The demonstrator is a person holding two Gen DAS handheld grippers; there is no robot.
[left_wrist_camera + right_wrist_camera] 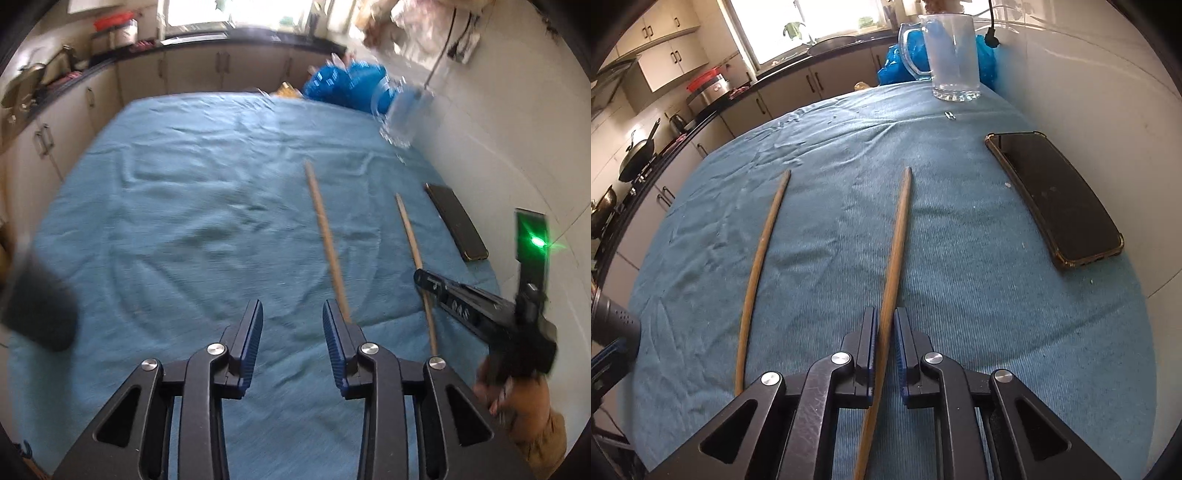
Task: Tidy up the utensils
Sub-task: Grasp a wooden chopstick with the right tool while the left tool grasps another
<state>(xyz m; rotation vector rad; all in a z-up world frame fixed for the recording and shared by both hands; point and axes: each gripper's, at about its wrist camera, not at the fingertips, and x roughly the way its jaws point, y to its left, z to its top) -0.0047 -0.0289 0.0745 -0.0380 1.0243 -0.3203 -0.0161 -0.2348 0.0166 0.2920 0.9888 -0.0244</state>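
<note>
Two wooden chopsticks lie on the blue cloth. My right gripper [885,316] is closed around the right chopstick [897,236] near its thick end; that chopstick also shows in the left wrist view [413,243], with the right gripper [428,282] on it. The left chopstick [761,254] lies free beside it and also shows in the left wrist view [325,236]. My left gripper [293,310] is open and empty, just left of that chopstick's near end. A clear glass mug [951,59] stands at the far right, also visible in the left wrist view [404,110].
A black phone [1056,199] in a case lies near the right wall, also in the left wrist view [456,221]. A blue plastic bag [343,85] sits behind the mug. Kitchen cabinets [192,70] and counter run along the far and left sides.
</note>
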